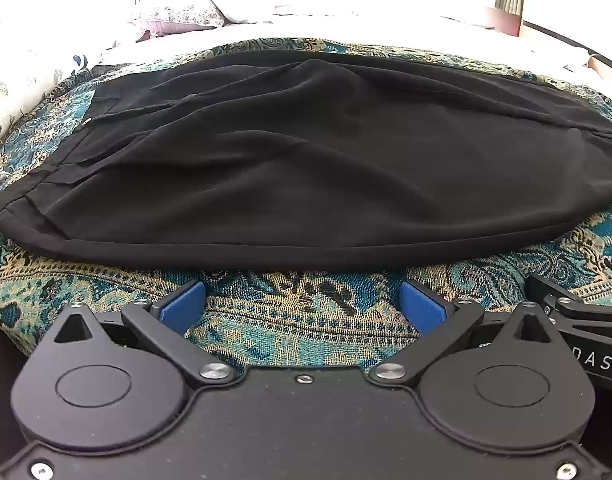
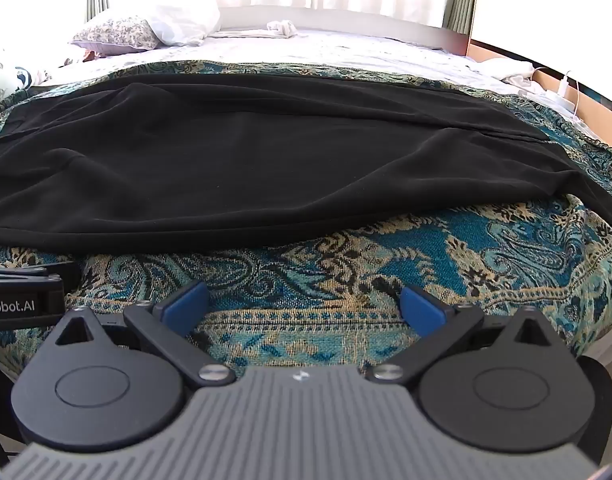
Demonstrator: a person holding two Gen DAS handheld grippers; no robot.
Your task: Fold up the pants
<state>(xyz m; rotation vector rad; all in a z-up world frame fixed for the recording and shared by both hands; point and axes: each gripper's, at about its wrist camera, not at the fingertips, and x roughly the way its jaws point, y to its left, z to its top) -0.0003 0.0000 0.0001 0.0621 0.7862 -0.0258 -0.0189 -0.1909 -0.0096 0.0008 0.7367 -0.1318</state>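
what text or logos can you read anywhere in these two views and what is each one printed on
"DAS": white letters on the black body of the right gripper, seen at the right edge of the left wrist view; cut off, likely part of a longer word.
"Robot.AI": white letters on the black body of the left gripper, at the left edge of the right wrist view; its start may be cut off.
No readable text on the black pants or the patterned blanket.

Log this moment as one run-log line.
task: fold pants | left gripper: open, empty | right gripper: open, empty | pants: spread on patterned blanket, untouched
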